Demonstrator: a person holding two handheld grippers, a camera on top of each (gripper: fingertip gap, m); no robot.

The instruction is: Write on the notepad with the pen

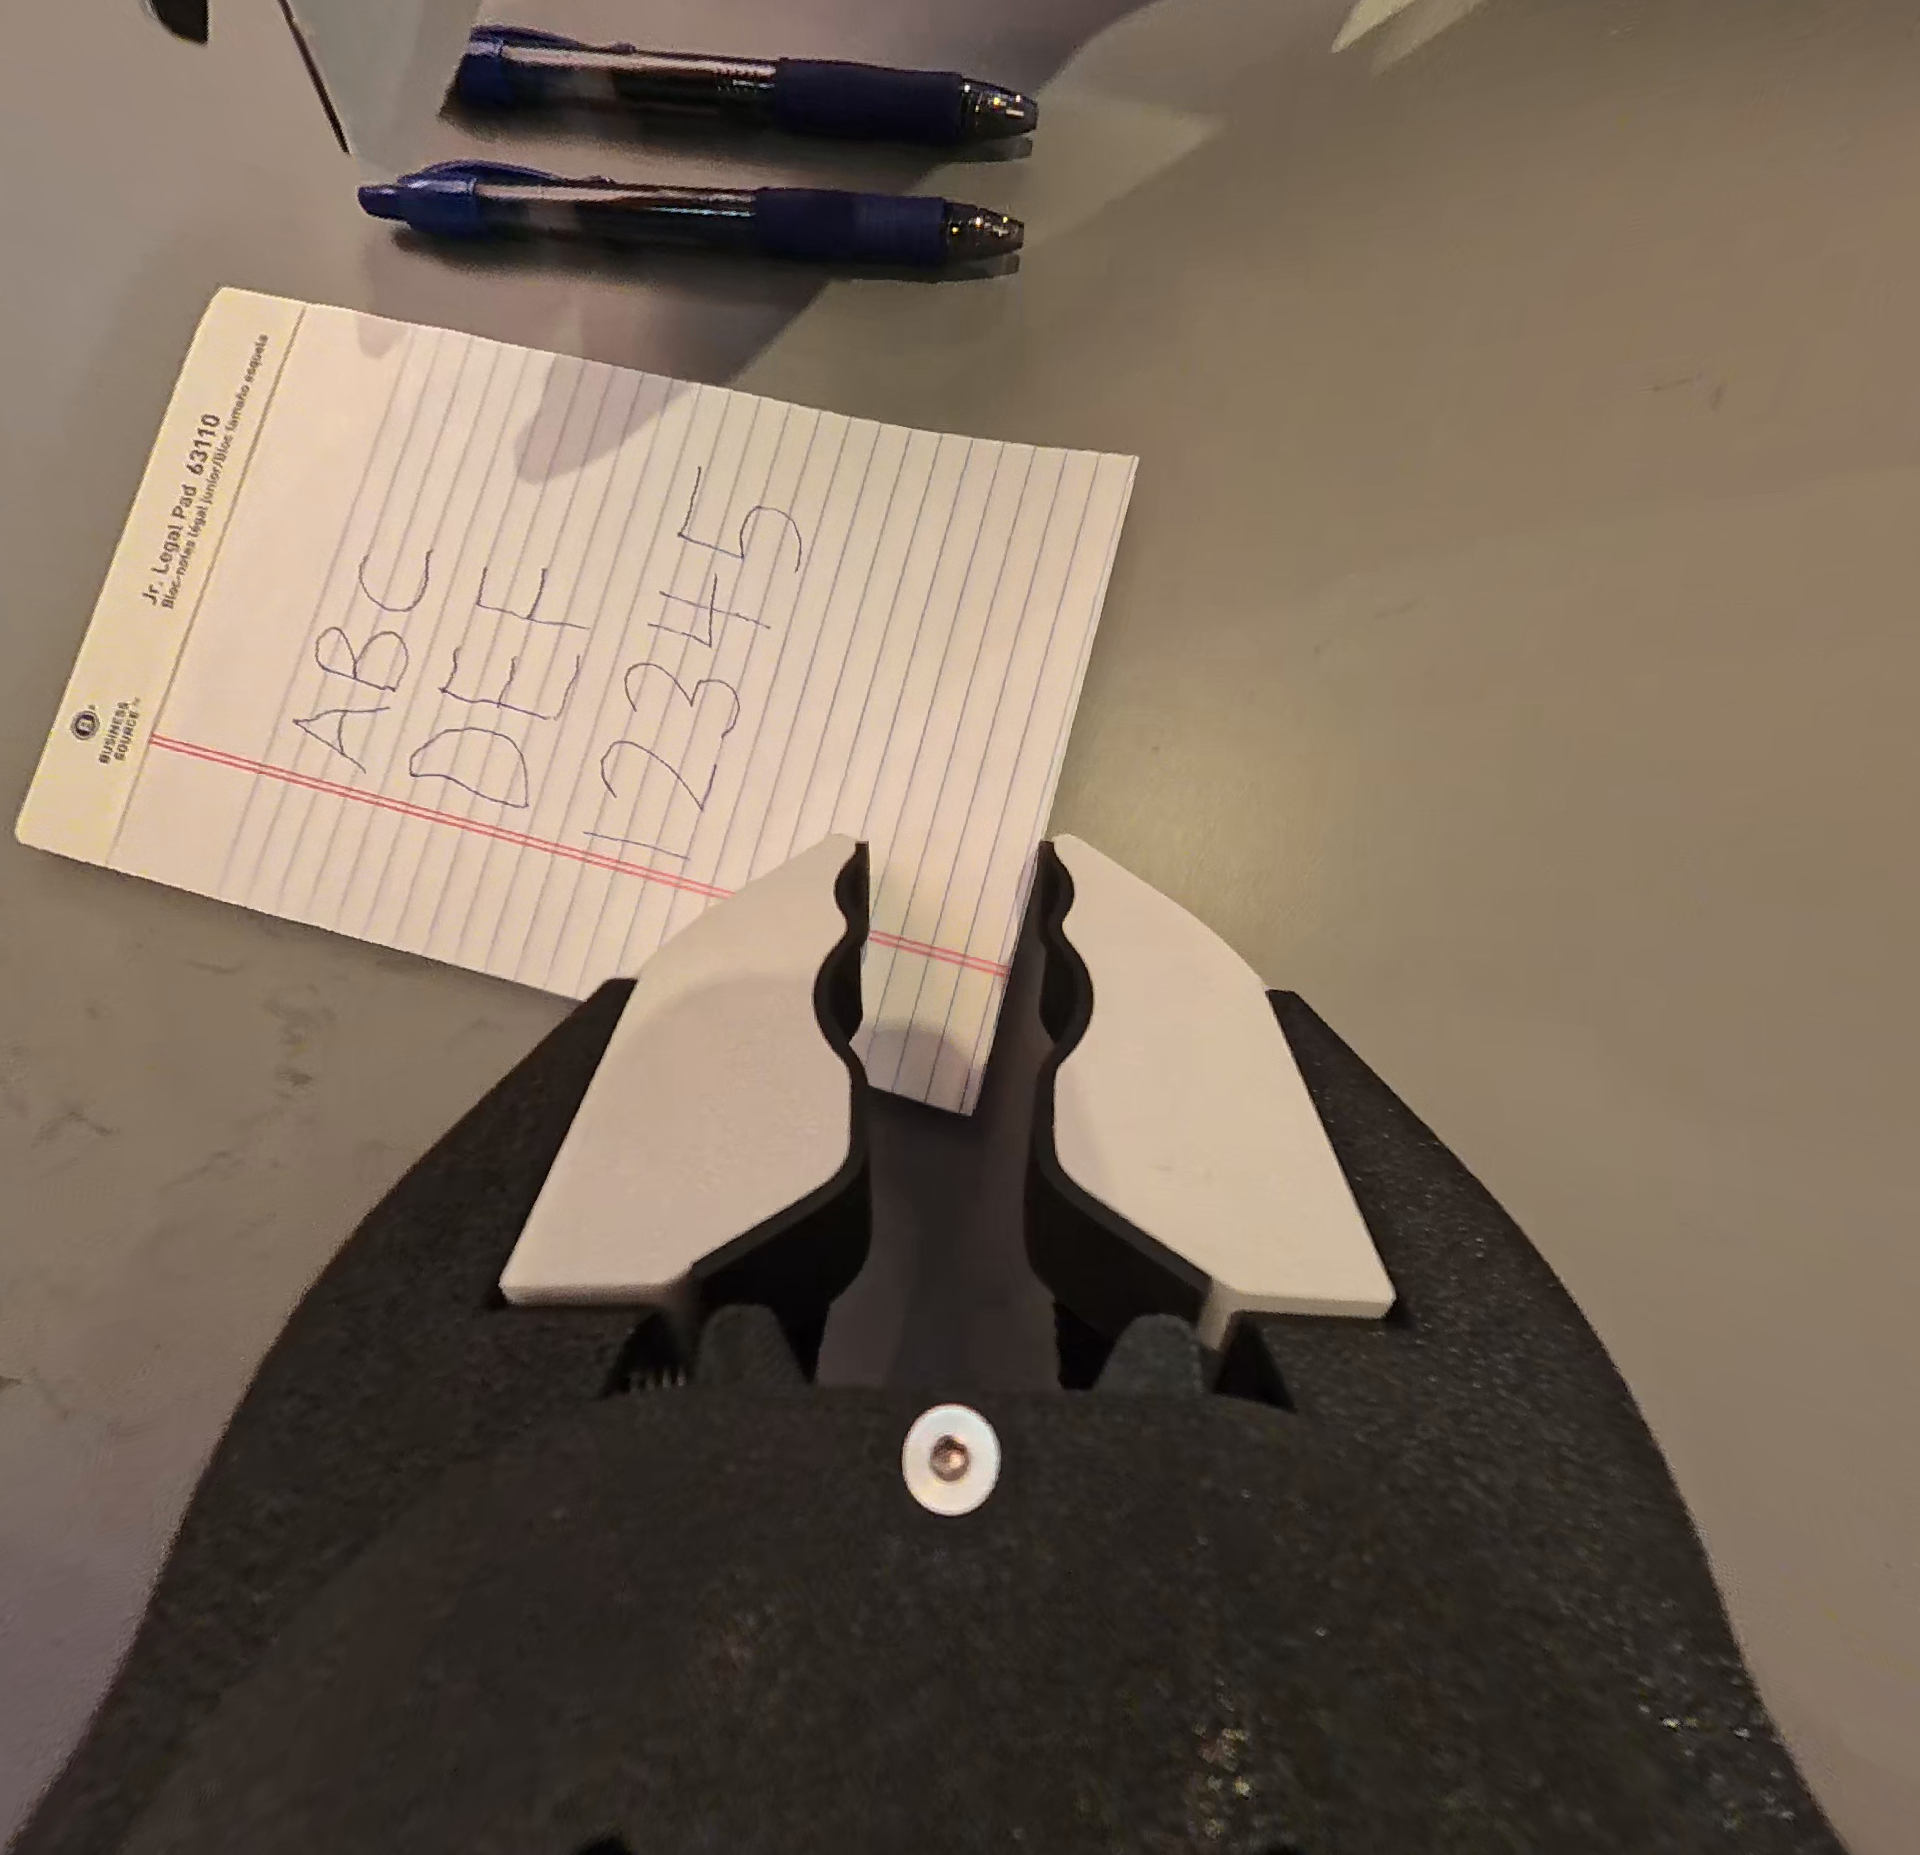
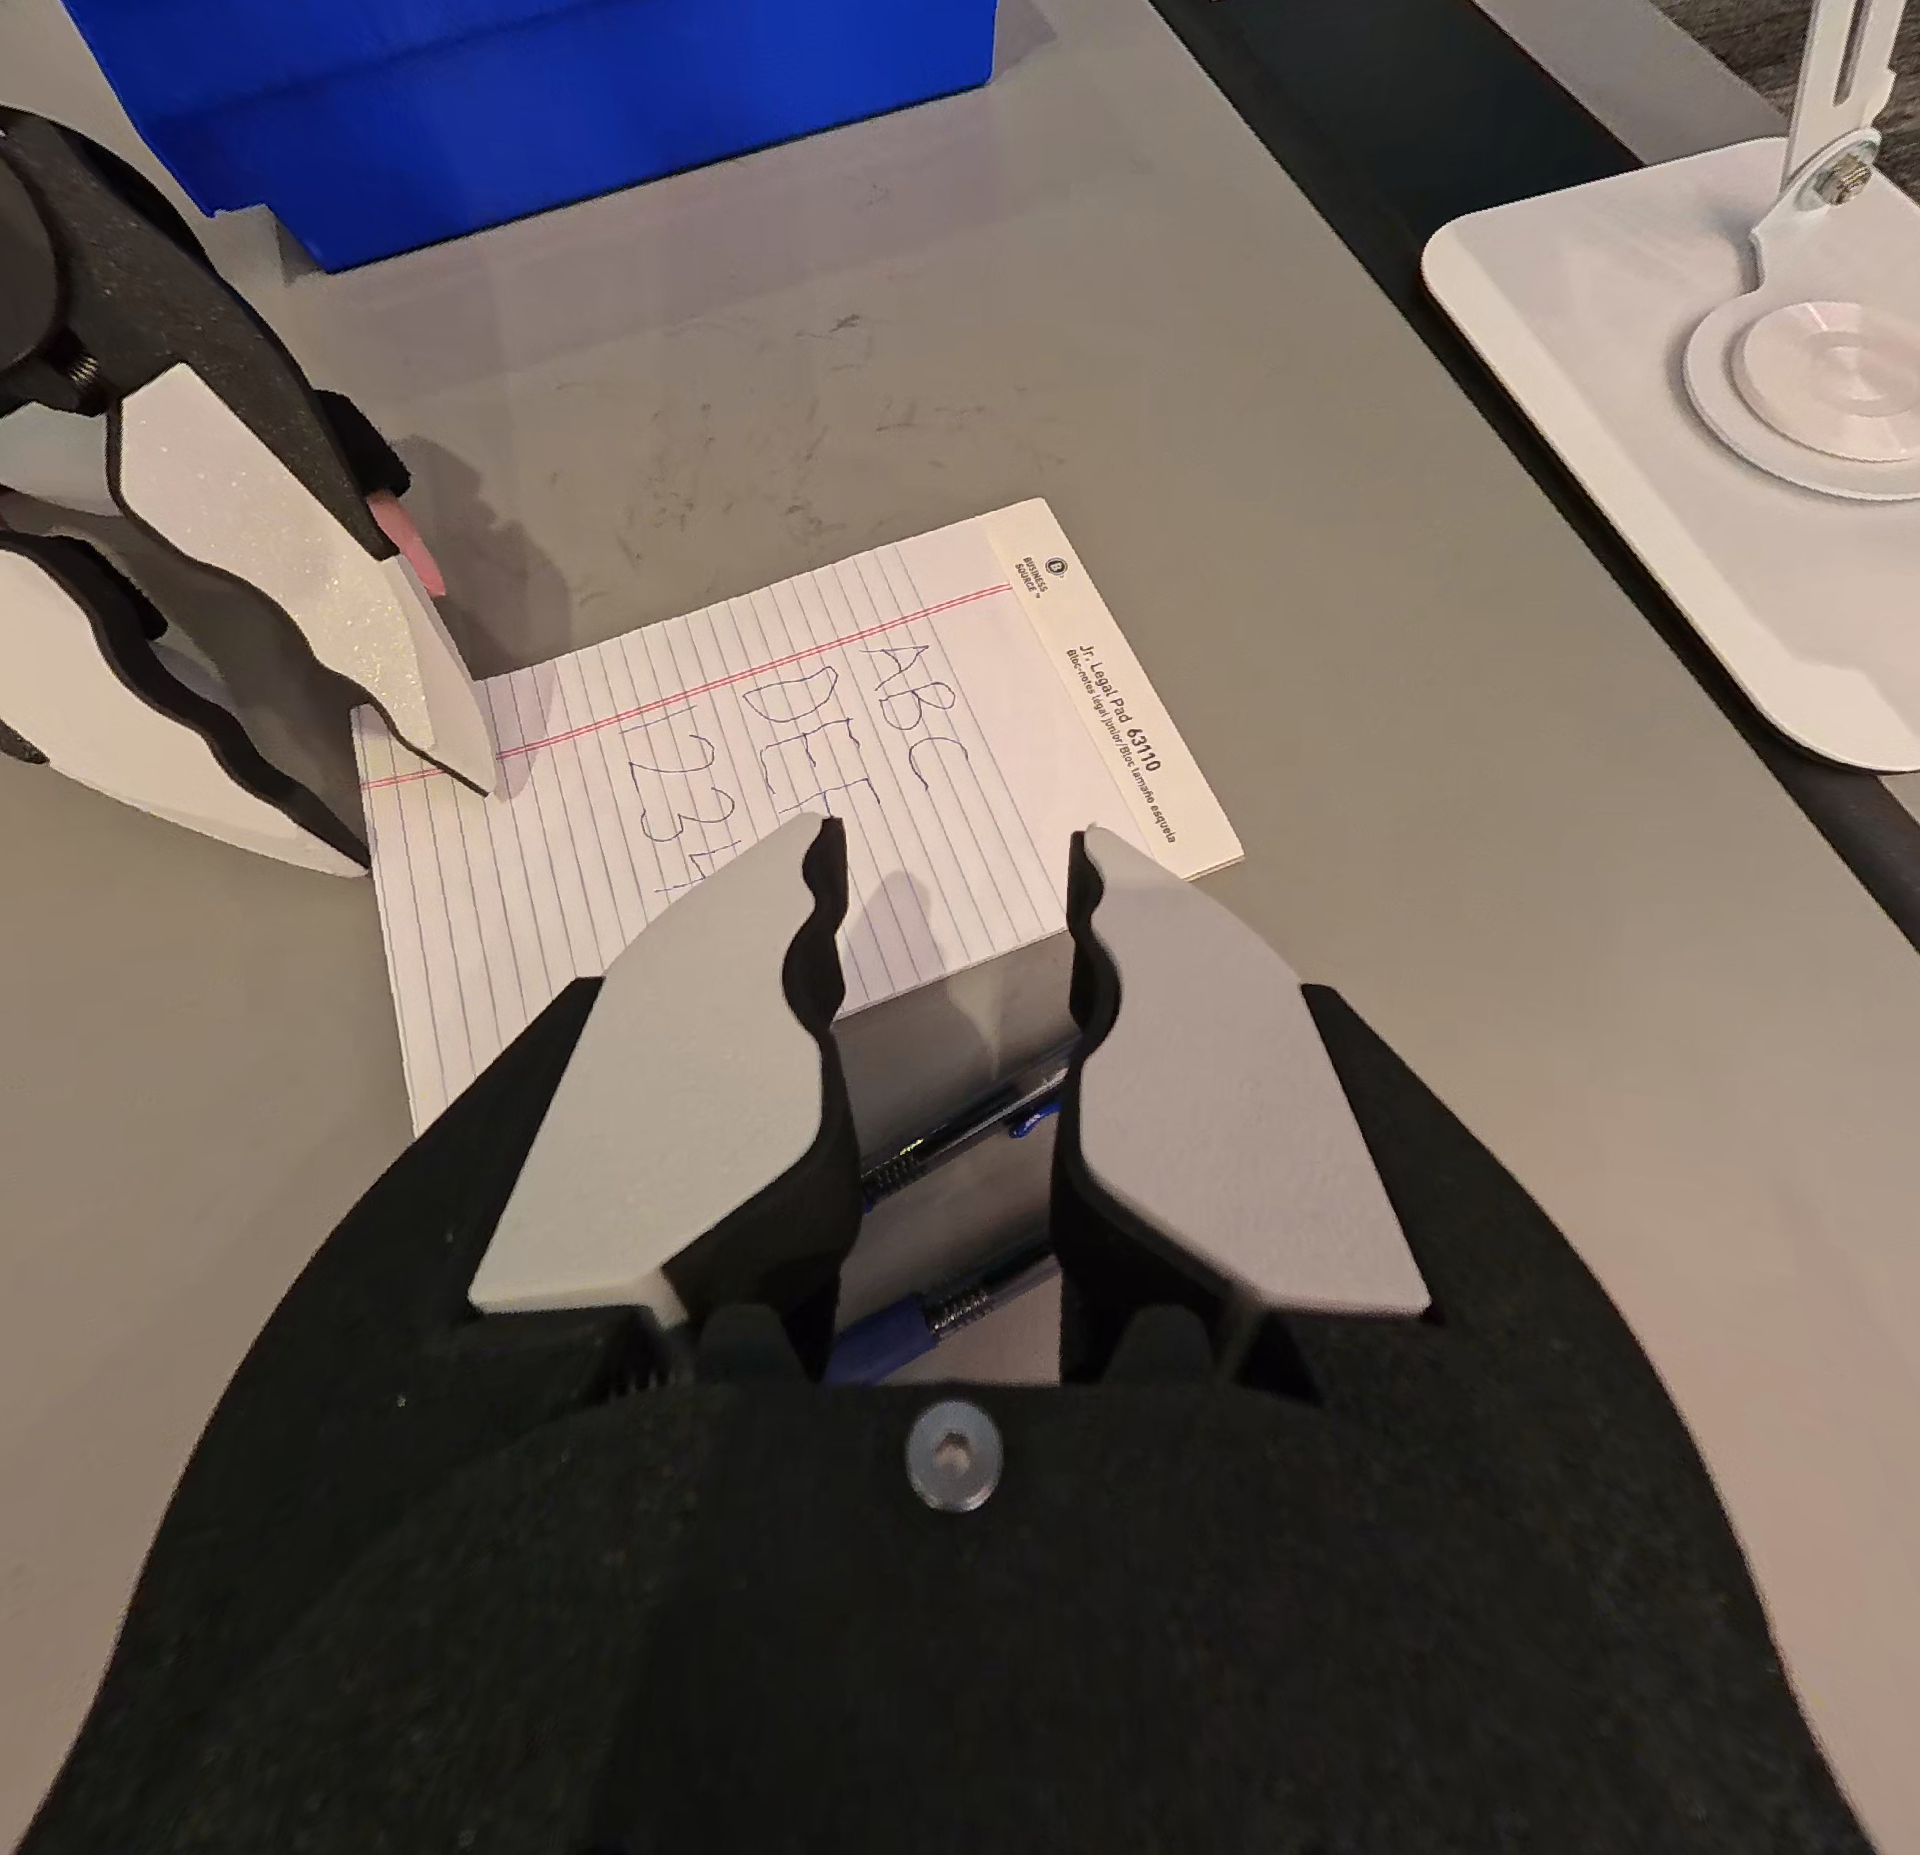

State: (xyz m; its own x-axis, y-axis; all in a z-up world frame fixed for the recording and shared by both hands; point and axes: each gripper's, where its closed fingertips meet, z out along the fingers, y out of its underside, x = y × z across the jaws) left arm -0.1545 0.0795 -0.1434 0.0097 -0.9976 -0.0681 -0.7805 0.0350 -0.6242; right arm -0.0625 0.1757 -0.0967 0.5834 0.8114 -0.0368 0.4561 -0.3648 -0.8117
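Your left tongs gape empty over the white lined paper notepad's corner; your right tongs gape empty too, two blue-capped clear plastic pens at twelve o'clock on the grey table.

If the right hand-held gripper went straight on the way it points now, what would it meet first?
Most likely the notepad: the right hand-held gripper is open and empty, with the lined page straight ahead of its tips. Two pens lie under the fingers, seemingly already passed, though depth is hard to judge.

Matt lined paper notepad; glossy plastic pens; smooth grey table.
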